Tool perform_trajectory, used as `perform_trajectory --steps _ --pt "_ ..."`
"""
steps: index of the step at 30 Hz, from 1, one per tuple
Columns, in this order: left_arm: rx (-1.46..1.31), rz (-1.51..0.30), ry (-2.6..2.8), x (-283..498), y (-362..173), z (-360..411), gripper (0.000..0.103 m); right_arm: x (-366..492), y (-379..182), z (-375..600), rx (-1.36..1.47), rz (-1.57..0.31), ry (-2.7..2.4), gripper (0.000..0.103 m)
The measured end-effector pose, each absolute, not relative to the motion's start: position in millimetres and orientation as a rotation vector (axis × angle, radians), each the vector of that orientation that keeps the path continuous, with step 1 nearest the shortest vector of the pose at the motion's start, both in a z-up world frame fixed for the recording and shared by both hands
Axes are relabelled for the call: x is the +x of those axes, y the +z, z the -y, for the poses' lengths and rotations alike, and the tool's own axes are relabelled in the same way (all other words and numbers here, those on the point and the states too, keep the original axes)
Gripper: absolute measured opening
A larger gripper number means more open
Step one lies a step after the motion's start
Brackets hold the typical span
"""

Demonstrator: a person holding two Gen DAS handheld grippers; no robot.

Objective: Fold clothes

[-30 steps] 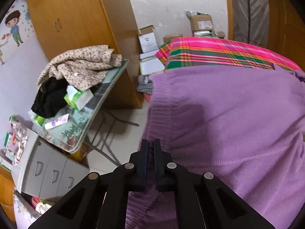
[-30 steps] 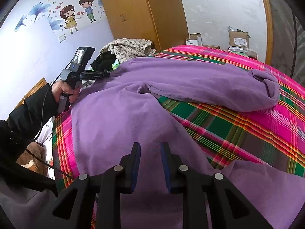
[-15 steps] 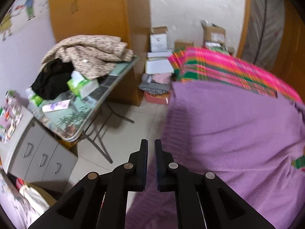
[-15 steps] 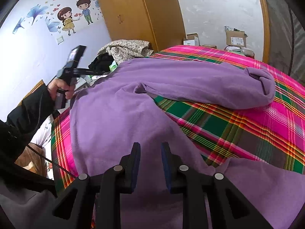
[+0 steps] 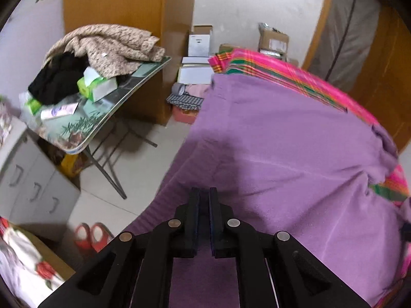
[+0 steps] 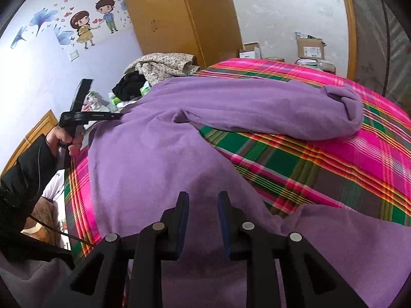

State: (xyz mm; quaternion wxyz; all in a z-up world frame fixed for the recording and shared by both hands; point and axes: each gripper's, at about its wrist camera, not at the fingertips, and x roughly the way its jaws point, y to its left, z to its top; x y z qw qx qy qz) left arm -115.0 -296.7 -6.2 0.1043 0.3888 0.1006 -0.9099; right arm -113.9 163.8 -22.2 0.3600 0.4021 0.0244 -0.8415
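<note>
Domestic bedroom: bed with plaid cover [image 6: 321, 159], wooden wardrobe [image 6: 185, 18], cartoon wall decals [image 6: 90, 25], slippers [image 5: 92, 233] on tiled floor.

Left tongs [image 5: 204, 195] have swung in over the purple sweater [image 5: 295, 154]; 1 s ago they sat at its hem edge w/ floor beyond. Hem side now pulled further across the bed [image 6: 334, 159]. In right view, left hand [image 6: 64, 138] has turned, tongs now pointing into the sweater. Right tongs [image 6: 203, 200] gap slightly wider.
</note>
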Motion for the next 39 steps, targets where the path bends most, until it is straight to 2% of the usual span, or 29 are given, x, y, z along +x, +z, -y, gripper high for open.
perform_trajectory --steps 7,12,15,19,22,32,39 --pt "1.165 -0.330 -2.660 -103 -18 290 0.007 -118 -21 -184 1.063 0.032 -2.233 0.024" --pt "1.121 -0.339 -2.801 -85 1 245 0.008 -119 -23 -201 1.075 0.110 -2.261 0.024" --pt "1.145 -0.375 -2.840 -82 -5 226 0.018 -119 -26 -206 1.111 0.109 -2.277 0.024" --pt "1.237 -0.361 -2.779 -85 -25 216 0.018 -120 -35 -213 1.205 0.045 -2.327 0.024" --pt "1.226 -0.408 -2.704 -75 -33 237 0.018 -117 -32 -232 1.213 0.055 -2.394 0.024" --pt "1.125 -0.475 -2.562 -16 -34 278 0.018 -108 -23 -294 1.195 0.233 -2.547 0.024" --pt "1.042 -0.515 -2.737 -13 -5 229 0.018 -101 -15 -294 1.161 0.255 -2.541 0.024"
